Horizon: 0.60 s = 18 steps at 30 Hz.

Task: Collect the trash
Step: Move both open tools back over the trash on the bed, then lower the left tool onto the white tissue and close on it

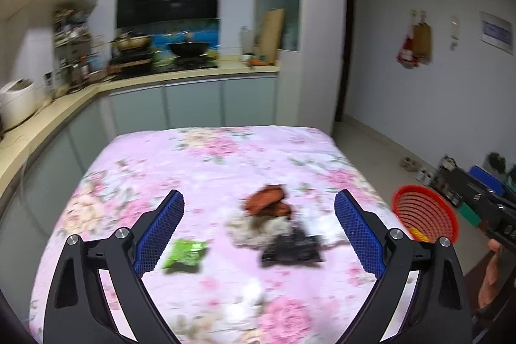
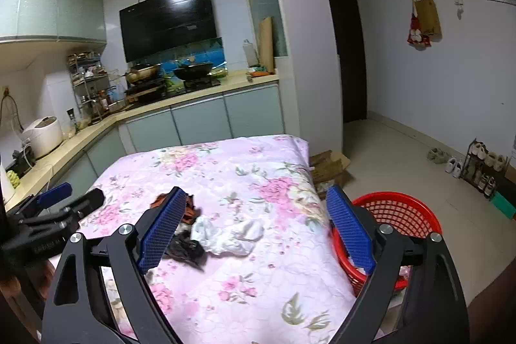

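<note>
Floral table (image 2: 225,289), central trash (image 2: 225,236), edges bare

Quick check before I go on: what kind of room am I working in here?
A home kitchen, most likely. A black range hood hangs over a wok on the stove, and a rice cooker sits on the L-shaped counter. The trash lies on a table under a floral cloth.

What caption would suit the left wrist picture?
Open left hand-held gripper above scattered trash on a floral tablecloth, red basket alongside.
</note>
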Tool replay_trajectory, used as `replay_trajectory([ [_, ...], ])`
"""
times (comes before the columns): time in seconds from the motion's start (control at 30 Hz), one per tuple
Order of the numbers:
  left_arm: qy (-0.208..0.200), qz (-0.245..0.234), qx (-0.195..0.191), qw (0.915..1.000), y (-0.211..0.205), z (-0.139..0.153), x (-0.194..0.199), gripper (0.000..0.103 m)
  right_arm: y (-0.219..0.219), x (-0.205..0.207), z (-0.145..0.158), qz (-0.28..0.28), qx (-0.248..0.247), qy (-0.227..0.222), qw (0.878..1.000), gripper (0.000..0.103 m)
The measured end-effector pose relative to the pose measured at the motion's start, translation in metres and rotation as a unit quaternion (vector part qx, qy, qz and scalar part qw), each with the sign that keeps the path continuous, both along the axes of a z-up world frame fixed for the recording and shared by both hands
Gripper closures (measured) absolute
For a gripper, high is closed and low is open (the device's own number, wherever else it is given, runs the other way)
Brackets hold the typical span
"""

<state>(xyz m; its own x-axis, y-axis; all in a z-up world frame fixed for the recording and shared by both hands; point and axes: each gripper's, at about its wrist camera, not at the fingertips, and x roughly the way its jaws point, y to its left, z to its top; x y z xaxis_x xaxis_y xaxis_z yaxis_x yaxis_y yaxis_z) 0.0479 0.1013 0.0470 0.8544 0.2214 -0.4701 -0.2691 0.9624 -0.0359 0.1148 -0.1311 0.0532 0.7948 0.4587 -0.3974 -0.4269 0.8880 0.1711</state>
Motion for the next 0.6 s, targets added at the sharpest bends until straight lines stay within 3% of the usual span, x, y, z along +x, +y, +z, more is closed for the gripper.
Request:
replay_trajectory([
  [0.3, 0.018, 0.064, -0.052, 0.9964, 0.065, -0.019, -0.036, 0.012, 0.020, -0.009, 0.006, 0.039, 0.006, -0.007, 0.999, 0.012],
  [0.6, 0.083, 0.025, -0.065, 0.9941, 0.039, -0.085, -0.027, 0.012, 0.013, 0.002, 0.001, 0.027, 0.015, 0.022, 0.999, 0.012],
])
